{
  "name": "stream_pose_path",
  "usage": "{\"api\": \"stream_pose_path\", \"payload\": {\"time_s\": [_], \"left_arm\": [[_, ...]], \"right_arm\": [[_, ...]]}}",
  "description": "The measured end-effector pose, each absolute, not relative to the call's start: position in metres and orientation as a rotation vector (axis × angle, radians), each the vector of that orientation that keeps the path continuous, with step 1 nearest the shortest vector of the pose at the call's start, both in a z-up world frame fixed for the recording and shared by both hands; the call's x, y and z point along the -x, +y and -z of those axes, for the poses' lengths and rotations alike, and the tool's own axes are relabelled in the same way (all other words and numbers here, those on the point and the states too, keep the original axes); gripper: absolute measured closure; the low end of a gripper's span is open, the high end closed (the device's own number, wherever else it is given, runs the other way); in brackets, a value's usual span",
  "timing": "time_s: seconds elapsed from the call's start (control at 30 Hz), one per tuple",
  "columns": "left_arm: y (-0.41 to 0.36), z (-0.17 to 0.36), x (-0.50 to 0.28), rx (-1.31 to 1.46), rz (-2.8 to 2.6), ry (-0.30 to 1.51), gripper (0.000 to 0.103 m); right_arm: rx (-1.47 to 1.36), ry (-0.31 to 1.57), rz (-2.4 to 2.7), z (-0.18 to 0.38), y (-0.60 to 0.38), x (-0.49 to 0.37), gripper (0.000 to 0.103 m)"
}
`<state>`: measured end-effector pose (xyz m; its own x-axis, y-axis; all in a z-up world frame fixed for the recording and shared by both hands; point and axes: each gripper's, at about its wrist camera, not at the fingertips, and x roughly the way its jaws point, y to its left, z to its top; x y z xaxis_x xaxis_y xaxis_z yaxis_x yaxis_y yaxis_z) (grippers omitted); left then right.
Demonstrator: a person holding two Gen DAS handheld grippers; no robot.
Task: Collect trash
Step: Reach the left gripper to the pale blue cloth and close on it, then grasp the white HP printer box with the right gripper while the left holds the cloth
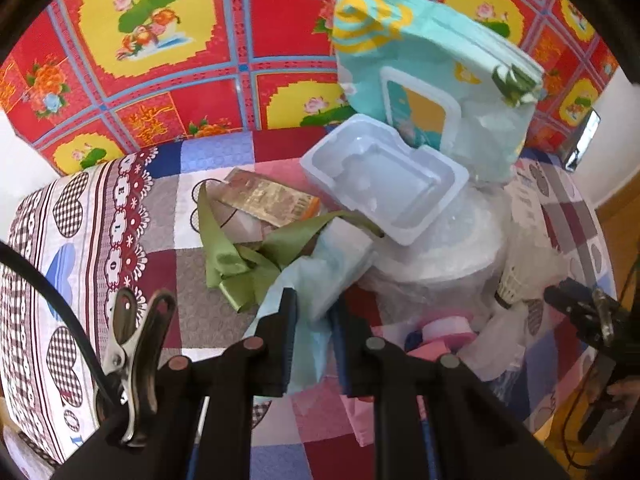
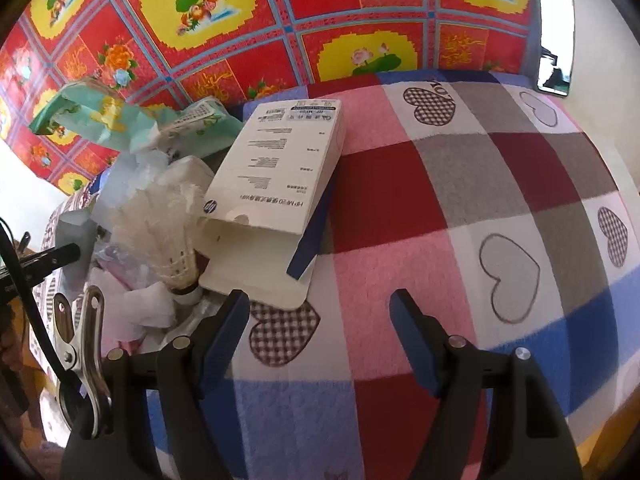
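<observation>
The left gripper (image 1: pixel 314 316) points steeply downward, its two dark fingers (image 1: pixel 286 320) drawn close together and pinching a pale blue sheet (image 1: pixel 316 280) that runs up between their pads. The right gripper (image 2: pixel 318 312) tilts forward and down, its jaws spread wide with nothing between them. In the left wrist view its dark tip shows far off to the right, well apart from the left gripper.

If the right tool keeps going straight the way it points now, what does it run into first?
Probably the checked bedspread. The right tool is open with nothing between its fingers, aimed down at bare cloth. The white HP box lies just left of that line; its lower flap could graze the left finger, though depth is hard to judge.
</observation>
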<state>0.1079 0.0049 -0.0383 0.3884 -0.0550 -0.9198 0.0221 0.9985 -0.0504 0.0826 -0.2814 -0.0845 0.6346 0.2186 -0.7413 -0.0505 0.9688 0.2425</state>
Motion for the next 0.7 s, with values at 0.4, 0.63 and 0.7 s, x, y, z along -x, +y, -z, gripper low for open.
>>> {"api": "stream_pose_path", "payload": {"time_s": [0.4, 0.63, 0.7], "left_arm": [[0.007, 0.024, -0.105, 0.073, -0.003, 1.127, 0.086], [0.012, 0.017, -0.100, 0.096, -0.036, 1.109, 0.086], [0.012, 0.013, -0.098, 0.104, -0.040, 1.096, 0.086]], "right_arm": [[-0.118, 0.813, -0.167, 0.087, -0.273, -0.121, 0.055], [-0.129, 0.800, -0.153, 0.087, -0.285, -0.125, 0.091], [-0.123, 0.793, -0.140, 0.085, -0.290, -0.124, 0.096]]}}
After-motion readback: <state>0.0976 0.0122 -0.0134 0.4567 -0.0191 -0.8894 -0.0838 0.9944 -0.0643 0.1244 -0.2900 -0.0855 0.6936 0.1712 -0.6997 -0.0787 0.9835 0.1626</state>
